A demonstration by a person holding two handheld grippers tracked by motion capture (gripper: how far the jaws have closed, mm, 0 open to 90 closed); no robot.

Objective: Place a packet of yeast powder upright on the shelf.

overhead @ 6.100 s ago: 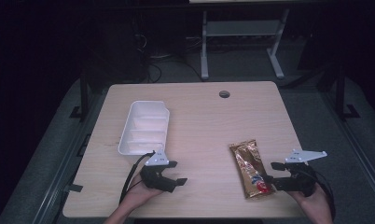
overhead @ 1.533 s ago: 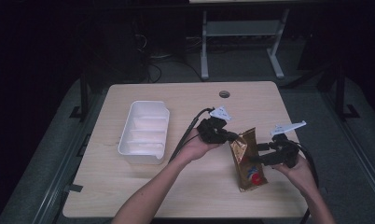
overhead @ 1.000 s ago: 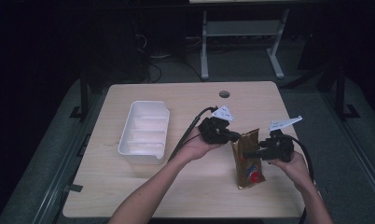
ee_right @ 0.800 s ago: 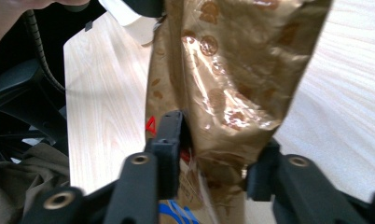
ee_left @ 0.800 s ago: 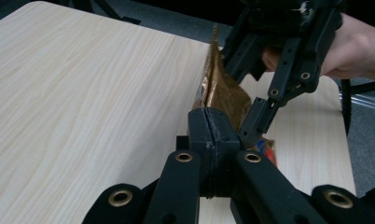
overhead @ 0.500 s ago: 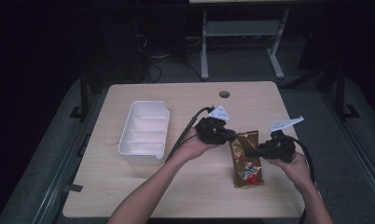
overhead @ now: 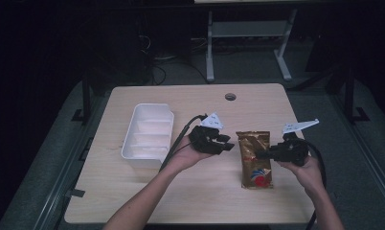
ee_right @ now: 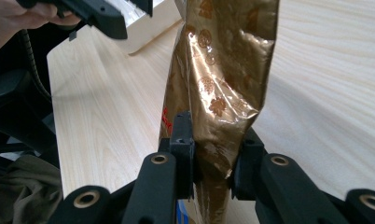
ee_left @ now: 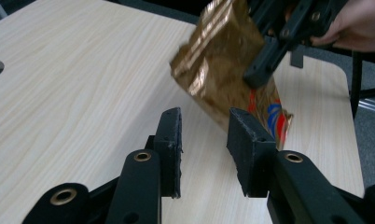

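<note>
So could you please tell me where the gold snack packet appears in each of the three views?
High view: the gold snack packet lies right of centre on the table, between the two hands.
Left gripper view: upper middle, beyond the open jaws, gripped by the right hand-held gripper.
Right gripper view: centre, rising from between the jaws, which pinch it.
Shared landmark: the white tray, also at the top of the right gripper view.
</note>
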